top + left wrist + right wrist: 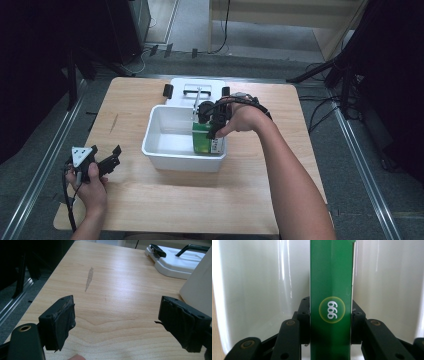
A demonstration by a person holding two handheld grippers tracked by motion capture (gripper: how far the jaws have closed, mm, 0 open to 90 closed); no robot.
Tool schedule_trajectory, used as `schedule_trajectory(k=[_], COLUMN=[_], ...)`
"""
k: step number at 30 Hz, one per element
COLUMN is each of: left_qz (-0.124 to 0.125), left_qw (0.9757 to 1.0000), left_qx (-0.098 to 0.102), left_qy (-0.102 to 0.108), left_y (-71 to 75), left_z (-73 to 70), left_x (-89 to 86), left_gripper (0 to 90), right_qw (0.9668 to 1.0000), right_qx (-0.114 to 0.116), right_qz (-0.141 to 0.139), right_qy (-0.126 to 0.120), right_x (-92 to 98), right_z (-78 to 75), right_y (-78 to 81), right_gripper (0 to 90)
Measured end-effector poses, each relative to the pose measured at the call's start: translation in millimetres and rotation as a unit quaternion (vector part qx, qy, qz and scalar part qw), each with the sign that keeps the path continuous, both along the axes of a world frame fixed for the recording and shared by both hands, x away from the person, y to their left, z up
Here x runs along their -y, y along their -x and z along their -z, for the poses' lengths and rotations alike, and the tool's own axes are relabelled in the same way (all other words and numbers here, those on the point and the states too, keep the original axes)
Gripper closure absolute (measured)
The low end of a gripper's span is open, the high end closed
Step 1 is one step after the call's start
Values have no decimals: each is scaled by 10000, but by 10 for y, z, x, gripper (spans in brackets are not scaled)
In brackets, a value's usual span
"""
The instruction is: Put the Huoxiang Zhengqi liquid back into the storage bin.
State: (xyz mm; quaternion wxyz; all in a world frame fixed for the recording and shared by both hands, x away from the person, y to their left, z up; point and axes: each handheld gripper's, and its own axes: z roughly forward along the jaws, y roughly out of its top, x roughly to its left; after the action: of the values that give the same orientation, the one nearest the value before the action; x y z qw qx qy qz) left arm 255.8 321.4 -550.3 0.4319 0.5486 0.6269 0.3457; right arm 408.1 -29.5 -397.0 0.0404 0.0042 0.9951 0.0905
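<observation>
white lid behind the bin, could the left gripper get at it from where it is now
Probably yes. The left gripper rests open and empty, and bare table runs from it to the white lid; the bin sits to one side.

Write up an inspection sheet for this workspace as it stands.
Surface: light wooden table, one grey scuff mark.
Job's things: green box, upright, inside the white bin at its right end.
Clutter: white lid with black clips lying flat behind the bin.
Tools: right tool shut on the green box; left tool open, holding nothing, near the table's left edge.
Cables: one trails from the left tool; others lie on the floor.
Surroundings: grey floor, black stands, metal rails.
</observation>
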Motion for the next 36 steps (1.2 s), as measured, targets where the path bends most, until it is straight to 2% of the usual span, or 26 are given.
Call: schedule_trajectory(k=[12, 15, 18, 20, 22, 24, 26, 28, 31, 33, 34, 36], left_qz=[-5, -2, -3, -5, -6, -2, 0, -1, -3, -3, -2, -1], left_qw=[10000, 10000, 10000, 10000, 10000, 10000, 10000, 10000, 10000, 10000, 10000, 10000], left_qx=[-3, -5, -2, -3, -3, -7, -6, -9, -8, -8, -9, -9], left_qy=[2, -6, 3, 5, 3, -7, 1, 1, -4, -1, 2, 2], left_y=[0, 0, 0, 0, 0, 0, -1, -1, -1, -1, -1, -1], left_z=[0, 0, 0, 0, 0, -1, 0, 0, 0, 0, 0, 0], left_x=[2, 1, 1, 1, 1, -1, 0, 0, 1, 0, 0, 0], left_gripper=[150, 150, 150, 150, 150, 150, 150, 150, 150, 150, 150, 150], right_qw=[9999, 9999, 9996, 9996, 9991, 9992, 9991, 9986, 9983, 9974, 9974, 9971], right_qx=[-4, 7, 185, 185, 136, 26, 21, 56, 101, 24, 28, 43], right_qz=[69, 99, 227, 227, 393, 393, 427, 523, 566, 706, 684, 726], right_qy=[-79, -90, -30, -51, -15, 2, 66, -16, -107, -123, -233, -234], right_x=[2, 0, -7, -7, -13, -29, -51, -66, -70, -69, -65, -61], right_z=[58, 62, 67, 65, 49, 46, 39, 10, -7, -34, -47, -55], right_y=[18, 13, 21, 19, 41, 47, 64, 72, 59, 60, 46, 45], right_gripper=[637, 611, 559, 555, 503, 438, 355, 302, 286, 261, 241, 230])
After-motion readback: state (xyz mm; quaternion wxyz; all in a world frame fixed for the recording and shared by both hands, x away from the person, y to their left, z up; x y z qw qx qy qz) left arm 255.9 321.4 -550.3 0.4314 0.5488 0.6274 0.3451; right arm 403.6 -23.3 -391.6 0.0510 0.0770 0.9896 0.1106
